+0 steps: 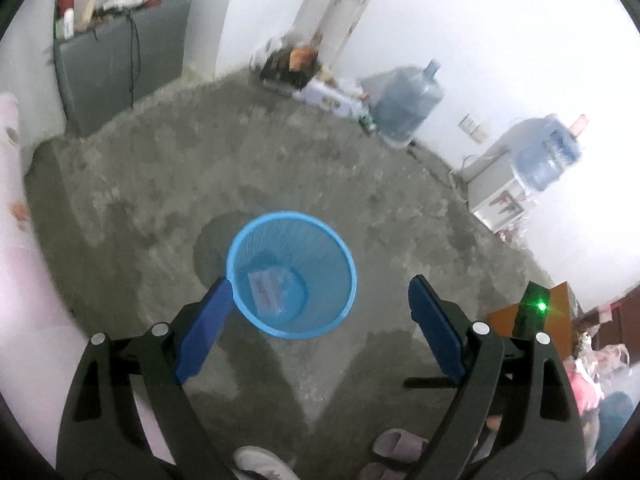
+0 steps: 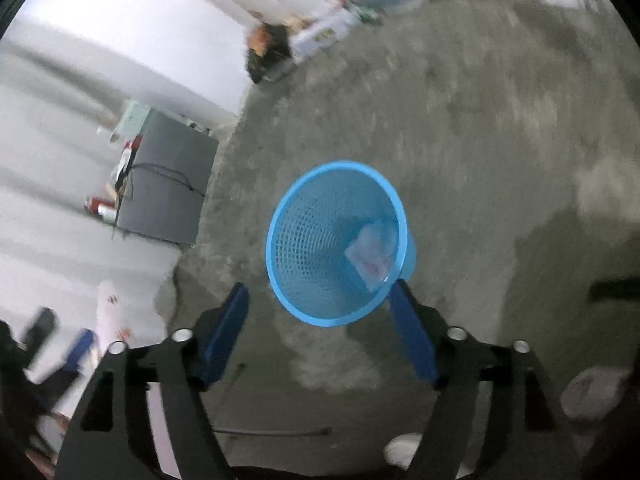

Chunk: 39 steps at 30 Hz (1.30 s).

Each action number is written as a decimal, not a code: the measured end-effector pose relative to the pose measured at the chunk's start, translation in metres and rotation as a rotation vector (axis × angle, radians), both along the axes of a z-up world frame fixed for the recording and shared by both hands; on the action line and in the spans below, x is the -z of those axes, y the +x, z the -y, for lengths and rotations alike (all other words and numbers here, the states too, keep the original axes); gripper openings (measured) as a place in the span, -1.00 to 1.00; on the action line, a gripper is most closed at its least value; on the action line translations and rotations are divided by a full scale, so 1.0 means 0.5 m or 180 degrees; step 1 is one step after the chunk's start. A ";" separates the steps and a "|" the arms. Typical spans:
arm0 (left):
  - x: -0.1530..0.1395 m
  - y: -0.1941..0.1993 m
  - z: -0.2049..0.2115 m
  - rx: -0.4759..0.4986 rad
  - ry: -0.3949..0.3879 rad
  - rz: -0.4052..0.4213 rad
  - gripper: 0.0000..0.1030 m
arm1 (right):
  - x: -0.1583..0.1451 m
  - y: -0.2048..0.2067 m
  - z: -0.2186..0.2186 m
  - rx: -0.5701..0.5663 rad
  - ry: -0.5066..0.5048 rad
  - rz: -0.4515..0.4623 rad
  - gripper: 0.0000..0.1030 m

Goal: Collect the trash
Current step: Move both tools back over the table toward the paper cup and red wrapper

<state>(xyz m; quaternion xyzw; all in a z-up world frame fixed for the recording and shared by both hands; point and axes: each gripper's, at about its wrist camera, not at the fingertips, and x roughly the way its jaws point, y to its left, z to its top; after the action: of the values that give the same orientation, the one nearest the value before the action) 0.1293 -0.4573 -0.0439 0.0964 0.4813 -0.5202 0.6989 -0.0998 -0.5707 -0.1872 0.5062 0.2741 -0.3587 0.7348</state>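
Blue-padded left tongs (image 1: pixel 320 292) fill the foreground of the left wrist view, jaws spread wide with nothing between the pads; below them lie a grey slipper (image 1: pixel 396 442) and a white shoe toe (image 1: pixel 260 462). Right tongs (image 2: pixel 320 296), in the right wrist view, are likewise parted and grip nothing. Both point down at a blue mesh wastebasket (image 1: pixel 240 276) standing upright on the mottled grey concrete floor (image 1: pixel 160 184).

Trash: a pale wrapper (image 1: pixel 266 290) with reddish print lies on the basket bottom in the left view; in the right view a pale wrapper (image 2: pixel 372 254) shows against the basket's inner wall, and whether it rests there or is in mid-air cannot be told through the blur. The print is too smeared to read.

Left view only: two blue water jugs (image 1: pixel 404 104), one near the wall and one tilted on a white dispenser (image 1: pixel 496 196); a brown box (image 1: pixel 560 312) bearing a green light. Both views: a grey cabinet (image 2: pixel 168 184) with a black cord and bottles on top, and a white carton (image 2: pixel 320 36) by the far wall, well apart from the basket. Nothing blocks the basket mouth.
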 end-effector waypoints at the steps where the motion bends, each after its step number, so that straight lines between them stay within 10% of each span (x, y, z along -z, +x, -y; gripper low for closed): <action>1: -0.032 0.004 -0.032 -0.0016 -0.0076 0.0053 0.65 | -0.022 0.003 -0.013 -0.0047 -0.0147 -0.0047 0.60; 13: -0.269 0.068 -0.486 -0.0855 -0.0715 0.0236 0.78 | -0.284 0.065 -0.192 -0.0580 -0.1827 -0.0359 0.87; 22: -0.289 0.139 -0.877 -0.2071 -0.1034 0.0116 0.80 | -0.382 0.169 -0.316 -0.1913 -0.1311 0.0786 0.87; 34: -0.126 0.217 -0.999 -0.2424 -0.0744 -0.0459 0.69 | -0.386 0.386 -0.462 -0.2869 -0.0670 0.0884 0.74; 39: -0.114 0.198 -0.952 -0.2026 -0.0214 0.0248 0.52 | -0.363 0.468 -0.493 -0.2996 -0.0365 0.0747 0.59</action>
<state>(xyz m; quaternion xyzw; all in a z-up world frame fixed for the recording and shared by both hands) 0.2281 0.0185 0.0131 -0.0623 0.4427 -0.2871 0.8472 0.1342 -0.3243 -0.0057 0.3230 0.3684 0.0575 0.8699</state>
